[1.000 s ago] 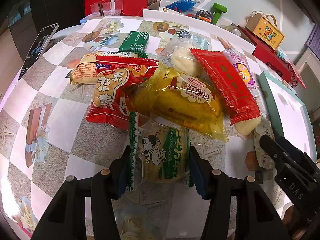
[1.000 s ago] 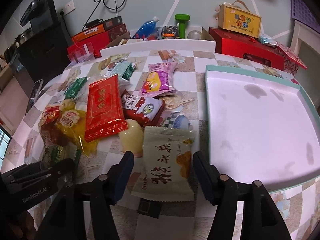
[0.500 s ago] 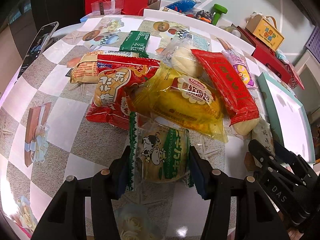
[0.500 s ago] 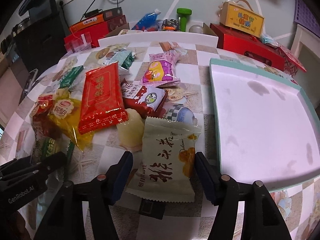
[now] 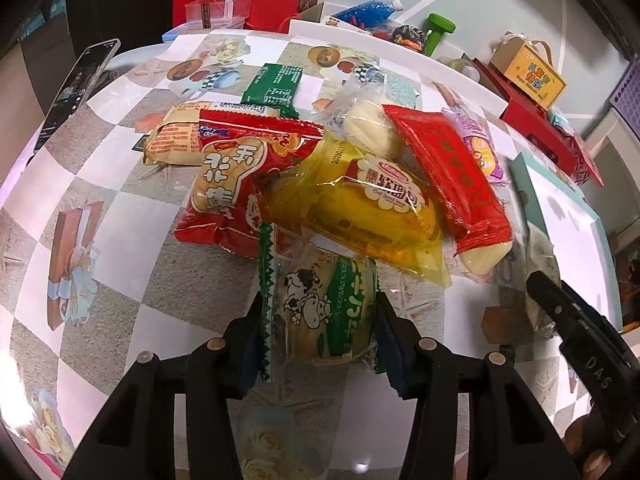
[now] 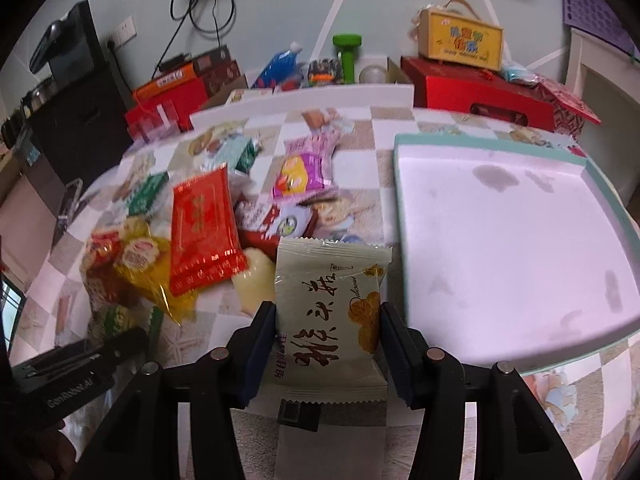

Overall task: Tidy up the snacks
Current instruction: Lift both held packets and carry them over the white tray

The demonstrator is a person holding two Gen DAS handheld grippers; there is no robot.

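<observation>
Right gripper (image 6: 328, 340) pinches the beige packet (image 6: 330, 312) between its fingers; tray (image 6: 612, 196) just right. Left gripper (image 5: 318, 338) squeezes the cow-print packet (image 5: 320, 308), its far end tucked under the yellow packet (image 5: 360, 208): lifting may drag the pile.

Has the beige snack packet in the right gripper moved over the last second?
Yes. The beige packet, pinched by the right gripper, has lifted: its top edge now overlaps the checkered table farther up, nearer the tray.

The left gripper (image 5: 318, 334) and right gripper (image 6: 328, 346) each pinched a packet, jaws closed in.
</observation>
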